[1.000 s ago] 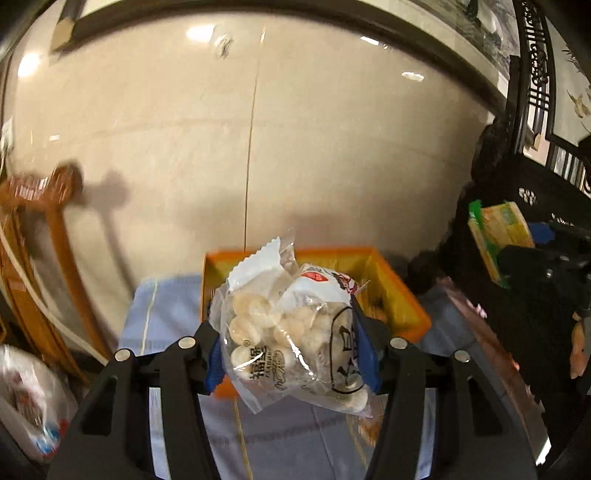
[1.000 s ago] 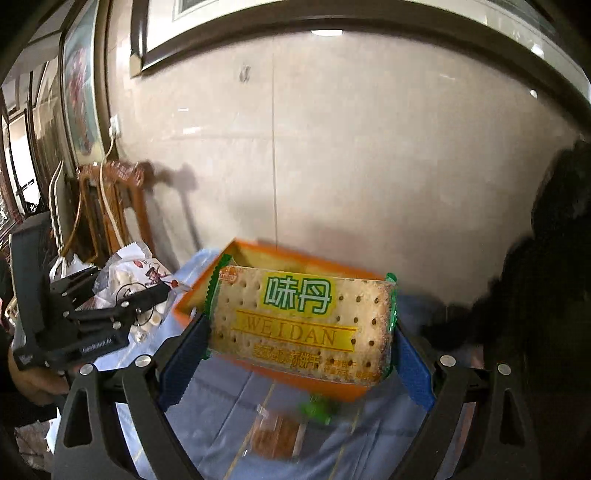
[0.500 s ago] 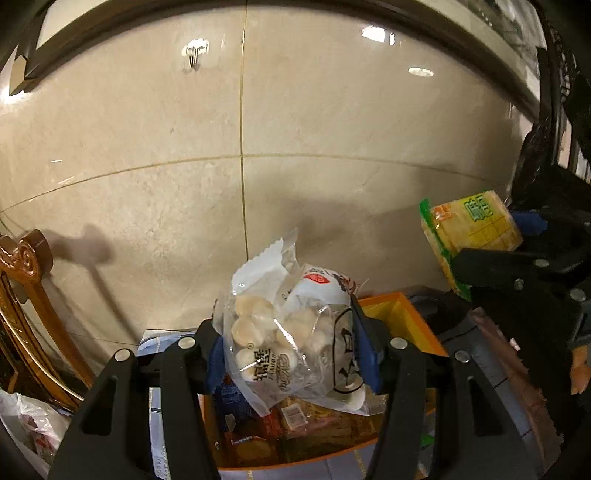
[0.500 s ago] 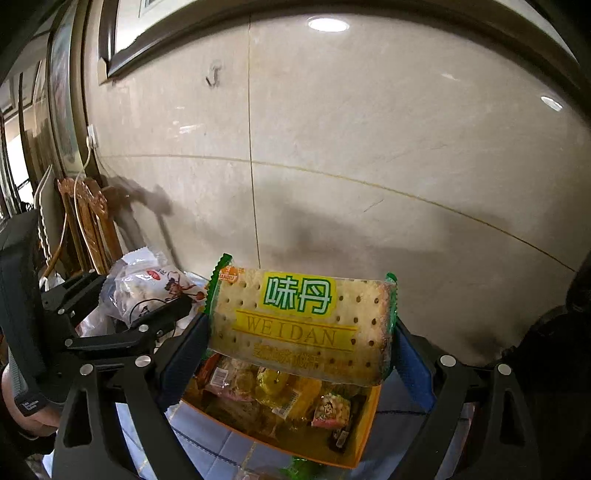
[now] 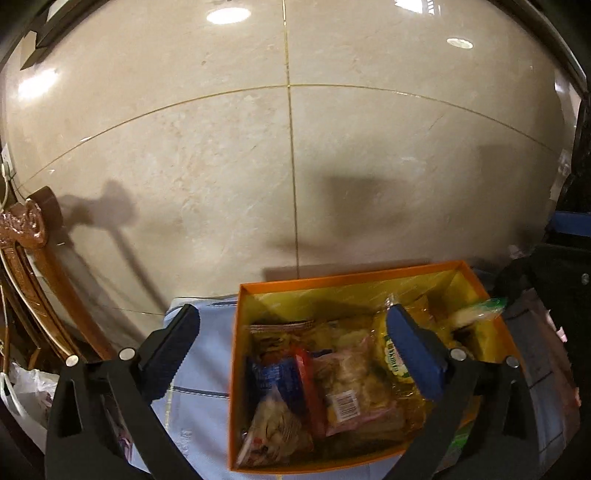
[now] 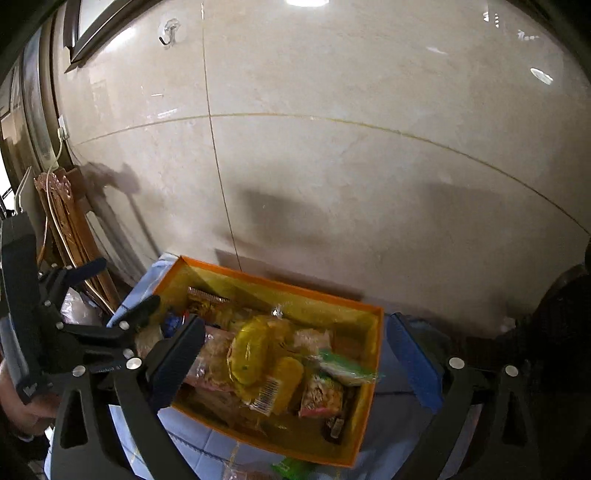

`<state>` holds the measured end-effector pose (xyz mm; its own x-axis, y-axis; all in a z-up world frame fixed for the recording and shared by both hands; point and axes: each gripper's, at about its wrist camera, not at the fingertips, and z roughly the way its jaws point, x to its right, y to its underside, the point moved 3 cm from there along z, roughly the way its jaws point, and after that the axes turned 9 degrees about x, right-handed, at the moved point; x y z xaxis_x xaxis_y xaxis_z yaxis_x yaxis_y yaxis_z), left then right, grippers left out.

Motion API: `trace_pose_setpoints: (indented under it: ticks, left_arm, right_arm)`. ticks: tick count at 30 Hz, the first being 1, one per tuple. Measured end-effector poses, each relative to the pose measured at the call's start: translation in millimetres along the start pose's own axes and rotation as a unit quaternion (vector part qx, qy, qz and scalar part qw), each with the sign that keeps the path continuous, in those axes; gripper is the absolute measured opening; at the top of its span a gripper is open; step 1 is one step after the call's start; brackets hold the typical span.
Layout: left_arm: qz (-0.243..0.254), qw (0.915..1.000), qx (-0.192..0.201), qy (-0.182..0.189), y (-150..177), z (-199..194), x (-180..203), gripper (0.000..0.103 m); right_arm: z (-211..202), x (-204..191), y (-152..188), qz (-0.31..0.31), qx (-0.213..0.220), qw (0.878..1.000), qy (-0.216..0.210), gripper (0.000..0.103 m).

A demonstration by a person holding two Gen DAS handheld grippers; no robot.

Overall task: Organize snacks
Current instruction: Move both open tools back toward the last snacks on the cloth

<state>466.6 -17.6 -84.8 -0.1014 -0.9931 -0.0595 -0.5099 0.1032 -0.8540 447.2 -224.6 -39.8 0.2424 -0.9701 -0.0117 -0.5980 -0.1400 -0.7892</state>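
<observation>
Inside the orange box point(image 5: 236, 369), on my blue-clothed worktop point(image 5: 201, 373) against the marble wall point(image 5: 295, 166), the snacks lie heaped: a clear bag of pale biscuits point(image 5: 354, 384) near the middle, a blue packet point(image 5: 275, 380) toward the box's left wall, a yellow pack point(image 6: 251, 350) toward its centre. I judge they are piled loosely because each was simply dropped in from above, not arranged.

My left claw point(image 5: 299, 354) hangs over the box, spread wide and empty, its right pad above the contents and its left pad outside the box's left wall. My right claw point(image 6: 303, 358) is likewise wide and holds nothing, straddling the box's right half.

Only the right view shows a green-edged wrapper point(image 6: 347, 369) by the box's right wall, another green packet point(image 6: 291, 469) on the cloth just in front of the box, and a wall hook point(image 6: 168, 33) well above it. Only the left view shows the blue packet's face clearly.
</observation>
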Motion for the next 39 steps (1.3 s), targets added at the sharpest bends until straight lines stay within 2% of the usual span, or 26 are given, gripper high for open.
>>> trace_pose_setpoints:
  ticks: [13,21,25,28,31,35,39]
  left_arm:
    - [-0.013,0.9998,-0.007,0.012,15,-31,2,0.099]
    - [-0.020,0.9992,-0.021,0.026,48,-54,6,0.099]
    - [-0.010,0.9981,-0.026,0.054,93,-79,17,0.099]
    - [-0.002,0.9956,-0.046,0.081,141,-94,30,0.099]
    - [0.010,0.9917,-0.073,0.105,189,-103,48,0.099]
    - [0.054,0.9863,-0.081,0.133,226,-110,84,0.099]
    - [0.067,0.9828,-0.071,0.157,233,-114,115,0.099]
  right_arm:
    - [-22,-4,42,0.021,-0.019,1.000,-0.004,0.099]
    - [-48,10,101,0.078,-0.036,0.996,-0.001,0.099]
    - [-63,27,156,0.125,-0.045,0.991,0.013,0.099]
    - [-63,41,207,0.159,-0.073,0.984,0.037,0.099]
    - [-58,51,260,0.203,-0.118,0.971,0.047,0.099]
    - [-60,55,288,0.222,-0.135,0.964,0.059,0.099]
    - [-68,56,291,0.227,-0.123,0.964,0.069,0.099]
